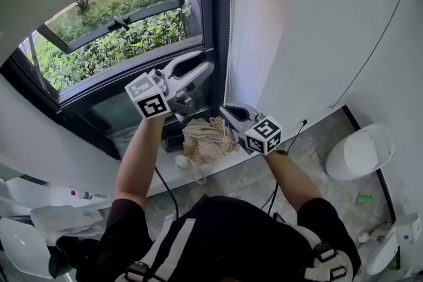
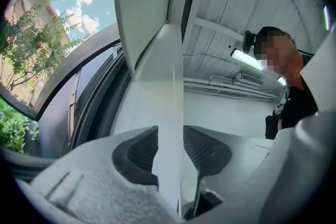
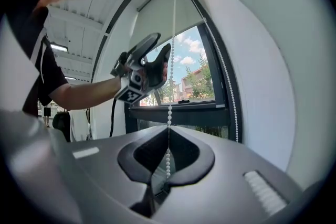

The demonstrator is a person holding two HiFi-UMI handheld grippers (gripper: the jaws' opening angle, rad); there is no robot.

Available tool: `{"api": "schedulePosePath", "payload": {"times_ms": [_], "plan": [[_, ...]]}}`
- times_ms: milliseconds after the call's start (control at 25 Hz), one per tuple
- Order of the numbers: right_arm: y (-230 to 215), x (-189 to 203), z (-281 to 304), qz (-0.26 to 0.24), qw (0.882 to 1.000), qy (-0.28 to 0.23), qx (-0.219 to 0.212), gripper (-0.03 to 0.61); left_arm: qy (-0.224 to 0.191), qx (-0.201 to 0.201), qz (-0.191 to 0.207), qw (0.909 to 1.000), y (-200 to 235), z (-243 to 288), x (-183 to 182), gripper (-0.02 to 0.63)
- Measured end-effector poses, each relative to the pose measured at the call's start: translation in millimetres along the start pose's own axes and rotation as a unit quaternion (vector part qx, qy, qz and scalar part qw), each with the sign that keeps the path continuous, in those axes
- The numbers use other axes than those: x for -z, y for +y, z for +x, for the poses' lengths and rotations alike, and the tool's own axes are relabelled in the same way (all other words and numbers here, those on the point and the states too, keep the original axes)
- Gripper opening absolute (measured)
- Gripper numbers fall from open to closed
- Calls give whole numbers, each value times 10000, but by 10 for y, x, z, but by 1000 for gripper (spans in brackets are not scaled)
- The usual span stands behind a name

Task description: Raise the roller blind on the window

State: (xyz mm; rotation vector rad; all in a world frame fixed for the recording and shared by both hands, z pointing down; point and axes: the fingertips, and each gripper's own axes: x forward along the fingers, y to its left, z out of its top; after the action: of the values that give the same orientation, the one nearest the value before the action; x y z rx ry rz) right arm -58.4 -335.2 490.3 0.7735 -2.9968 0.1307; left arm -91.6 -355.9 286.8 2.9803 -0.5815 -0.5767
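Hauling the white bead chain (image 1: 229, 30) hand over hand looks to be the step under way. The right gripper (image 1: 227, 114) sits low, its jaws pressed together on one strand of that chain. From there the strand runs straight up toward the pale grey roller blind (image 3: 163, 13), which covers only the top part of the dark-framed window (image 1: 132, 72). The left gripper (image 1: 206, 65) is higher along the same strand, its jaws spread wide and pinching nothing. The right gripper view shows the strand passing right at the left jaw tips. The left gripper view shows no beads plainly between the pads, so I cannot tell whether the strand lies inside. Next, I judge, the left jaws need the strand centred between them before they close. A steady downward pull would follow as the right lets go, keeping to this strand and not the one by the frame.
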Motion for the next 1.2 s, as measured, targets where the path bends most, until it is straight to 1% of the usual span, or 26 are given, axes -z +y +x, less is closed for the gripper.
{"api": "schedulePosePath", "payload": {"times_ms": [120,240,360,440,480,520,640,760,880,960,1040,1120,1160,1200], "plan": [[35,4,3,-66,10000,15,-37,8,-82,235,179,9995,-65,263,-258,155],[59,15,0,-78,9999,30,-72,8,-45,343,387,9987,-123,488,-320,155],[77,16,-4,-39,9999,52,-95,9,-213,530,425,9975,-247,603,-369,155],[79,11,-11,-54,9999,47,-94,8,-372,600,391,9967,-313,628,-405,128],[76,8,-20,-67,9999,35,-88,8,-416,600,399,9965,-333,632,-414,85],[71,7,-31,-77,9999,20,-82,8,-429,579,420,9965,-344,634,-415,22],[41,13,-64,-61,10000,-16,-50,9,-371,454,432,9973,-332,638,-397,14],[55,62,-78,-36,10000,39,-67,9,-344,360,350,9981,-315,609,-348,9],[107,273,-79,-42,9995,305,-92,9,-225,251,215,9992,-268,542,-153,9],[113,583,-96,16,9974,717,-61,8,13,103,148,9998,-208,468,131,9],[122,1013,-136,53,9904,1381,-44,9,345,-70,66,9994,-151,350,537,8],[168,1398,-203,-76,9787,2047,-146,11,558,-200,-72,9982,-112,220,932,8],[207,1509,-242,-185,9744,2230,-231,12,561,-243,-156,9980,-103,164,1059,8],[246,1551,-281,-249,9729,2278,-304,15,508,-279,-221,9981,-99,120,1123,8]]}}
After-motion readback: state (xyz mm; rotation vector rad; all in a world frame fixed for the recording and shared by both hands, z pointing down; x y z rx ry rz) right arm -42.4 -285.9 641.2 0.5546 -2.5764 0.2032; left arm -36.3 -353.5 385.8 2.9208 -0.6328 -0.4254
